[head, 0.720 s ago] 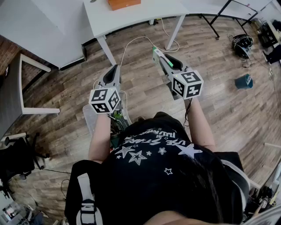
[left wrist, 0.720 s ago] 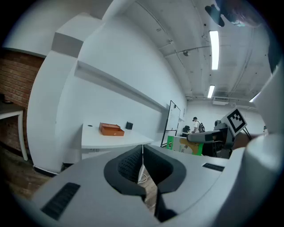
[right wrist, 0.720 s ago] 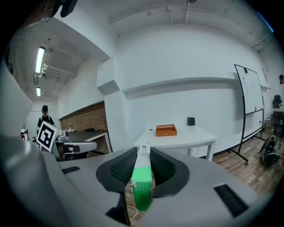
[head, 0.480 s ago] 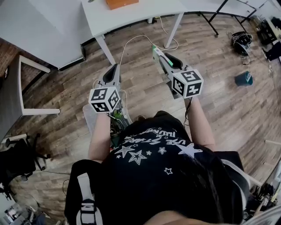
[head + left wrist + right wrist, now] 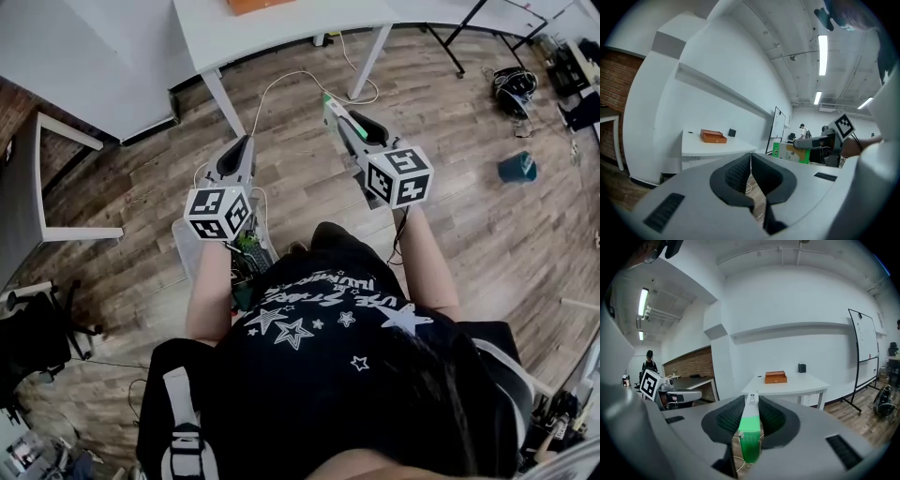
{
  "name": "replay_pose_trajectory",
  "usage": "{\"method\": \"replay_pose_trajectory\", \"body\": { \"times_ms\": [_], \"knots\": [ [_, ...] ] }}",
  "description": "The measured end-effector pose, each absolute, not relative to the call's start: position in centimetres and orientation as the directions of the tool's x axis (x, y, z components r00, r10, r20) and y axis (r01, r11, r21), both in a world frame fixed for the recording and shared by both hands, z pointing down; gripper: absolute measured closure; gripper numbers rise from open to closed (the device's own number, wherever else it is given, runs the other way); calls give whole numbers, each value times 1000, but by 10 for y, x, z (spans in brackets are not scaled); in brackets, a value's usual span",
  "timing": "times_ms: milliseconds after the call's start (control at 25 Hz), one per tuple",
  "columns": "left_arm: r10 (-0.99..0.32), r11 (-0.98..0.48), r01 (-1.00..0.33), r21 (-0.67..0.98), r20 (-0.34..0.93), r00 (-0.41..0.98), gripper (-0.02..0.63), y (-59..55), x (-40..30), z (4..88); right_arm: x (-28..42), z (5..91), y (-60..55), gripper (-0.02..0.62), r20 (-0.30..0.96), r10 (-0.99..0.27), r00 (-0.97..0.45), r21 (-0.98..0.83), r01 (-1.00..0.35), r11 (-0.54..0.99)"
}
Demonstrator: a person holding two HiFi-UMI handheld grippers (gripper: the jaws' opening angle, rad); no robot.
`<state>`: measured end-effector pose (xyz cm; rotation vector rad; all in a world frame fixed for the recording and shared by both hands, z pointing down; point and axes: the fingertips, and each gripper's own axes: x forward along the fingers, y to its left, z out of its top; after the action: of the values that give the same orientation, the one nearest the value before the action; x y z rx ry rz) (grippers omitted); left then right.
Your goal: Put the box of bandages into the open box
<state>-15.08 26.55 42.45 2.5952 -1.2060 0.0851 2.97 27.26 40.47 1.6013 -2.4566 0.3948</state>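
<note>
A white table (image 5: 328, 19) stands on the wooden floor (image 5: 469, 234). A white cable (image 5: 277, 84) lies on the floor near its legs. A teal object (image 5: 517, 169) sits well apart, to the right. A whiteboard (image 5: 865, 338) stands on a frame beside the table.

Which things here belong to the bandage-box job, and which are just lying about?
Job: box of bandages, held in the right gripper; orange box on the white table, probably the target.
Lying about: teal object; whiteboard; small black item beside the orange box.

The bandage box (image 5: 751, 432) is green and white.
</note>
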Motion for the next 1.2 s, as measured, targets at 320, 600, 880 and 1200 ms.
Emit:
{"method": "replay_pose_trajectory", "body": {
  "times_ms": [320, 600, 880, 1200],
  "knots": [
    [-739, -611, -757, 232, 177, 650, 581, 268, -148, 424, 35, 406, 260, 483, 294, -864, -408, -157, -913, 377],
    [-788, -526, -815, 242, 222, 574, 581, 227, -159, 435, 38, 420, 219, 483, 304, -845, -440, -186, -897, 400],
    [-798, -486, -840, 239, 270, 538, 581, 161, -152, 449, 51, 433, 141, 483, 311, -828, -466, -220, -883, 414],
    [-811, -463, -855, 231, 279, 515, 581, 53, -127, 447, 74, 435, 27, 483, 317, -810, -493, -223, -869, 442]
  ]
}}
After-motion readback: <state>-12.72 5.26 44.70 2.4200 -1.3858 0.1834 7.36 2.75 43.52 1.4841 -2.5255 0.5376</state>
